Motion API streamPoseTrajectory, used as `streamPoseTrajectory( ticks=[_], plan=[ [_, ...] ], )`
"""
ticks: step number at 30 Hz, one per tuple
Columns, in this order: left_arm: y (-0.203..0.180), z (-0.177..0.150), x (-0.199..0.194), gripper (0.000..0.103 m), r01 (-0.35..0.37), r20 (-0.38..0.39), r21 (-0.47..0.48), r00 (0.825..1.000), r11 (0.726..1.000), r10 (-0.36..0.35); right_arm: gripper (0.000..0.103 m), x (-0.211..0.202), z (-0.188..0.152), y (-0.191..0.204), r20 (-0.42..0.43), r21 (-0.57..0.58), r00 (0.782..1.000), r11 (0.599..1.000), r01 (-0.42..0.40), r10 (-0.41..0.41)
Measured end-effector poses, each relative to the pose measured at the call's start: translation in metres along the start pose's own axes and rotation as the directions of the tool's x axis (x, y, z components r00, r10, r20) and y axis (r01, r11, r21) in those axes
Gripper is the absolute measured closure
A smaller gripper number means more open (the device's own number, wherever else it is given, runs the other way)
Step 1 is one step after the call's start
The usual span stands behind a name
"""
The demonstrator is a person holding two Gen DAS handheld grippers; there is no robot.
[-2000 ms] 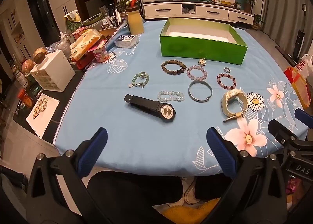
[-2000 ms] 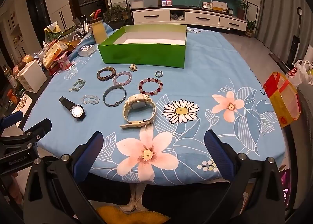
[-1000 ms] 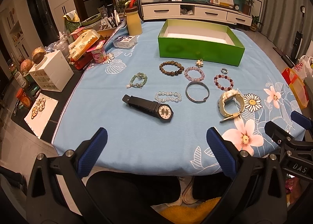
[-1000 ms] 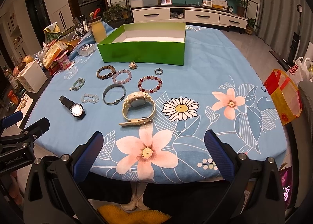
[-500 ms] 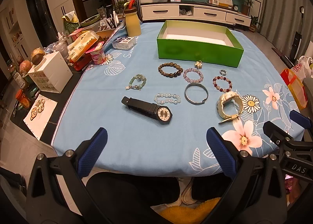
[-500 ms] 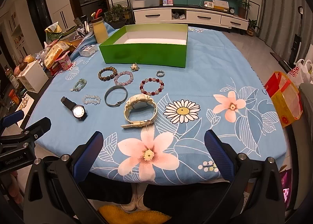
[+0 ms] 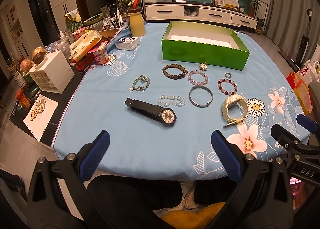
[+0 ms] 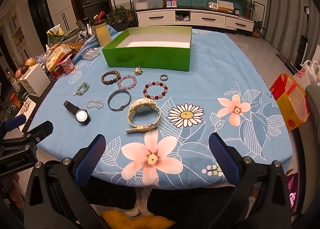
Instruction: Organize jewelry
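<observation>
Hovering at the table's near edge, left gripper (image 7: 160, 157) and right gripper (image 8: 158, 159) gape wide, seemingly touching nothing.

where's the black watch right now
The black watch lies flat on the blue tablecloth, left of the jewelry spread, just below the clear bead bracelet.

We cannot see the green box's (image 7: 204, 55) near floor behind its front wall. The tiny ring (image 8: 163, 77) and flower brooch (image 7: 203, 66) are too small to read. The right gripper (image 7: 296, 129) is cut by the left view's edge.
</observation>
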State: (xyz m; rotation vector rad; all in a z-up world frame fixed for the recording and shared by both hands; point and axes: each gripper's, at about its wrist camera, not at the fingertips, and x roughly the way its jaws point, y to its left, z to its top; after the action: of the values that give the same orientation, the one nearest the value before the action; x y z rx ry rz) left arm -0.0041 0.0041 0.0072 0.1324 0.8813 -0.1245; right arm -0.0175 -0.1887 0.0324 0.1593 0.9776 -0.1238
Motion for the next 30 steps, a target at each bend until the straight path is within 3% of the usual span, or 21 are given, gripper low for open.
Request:
streamPoseTrajectory(
  ticks=[26,30],
  plan=[
    [0.005,-0.001,0.001,0.002,0.008,-0.002,-0.017,1.000,1.000,-0.008,0.001,0.001,-0.002,0.003,0.002,-0.011,1.000,1.000,-0.005,0.005],
    [0.013,-0.003,0.007,0.002,0.054,-0.005,-0.061,0.999,0.997,-0.054,0.001,0.000,-0.003,-0.002,0.025,-0.006,1.000,1.000,-0.013,0.013]
  ],
)
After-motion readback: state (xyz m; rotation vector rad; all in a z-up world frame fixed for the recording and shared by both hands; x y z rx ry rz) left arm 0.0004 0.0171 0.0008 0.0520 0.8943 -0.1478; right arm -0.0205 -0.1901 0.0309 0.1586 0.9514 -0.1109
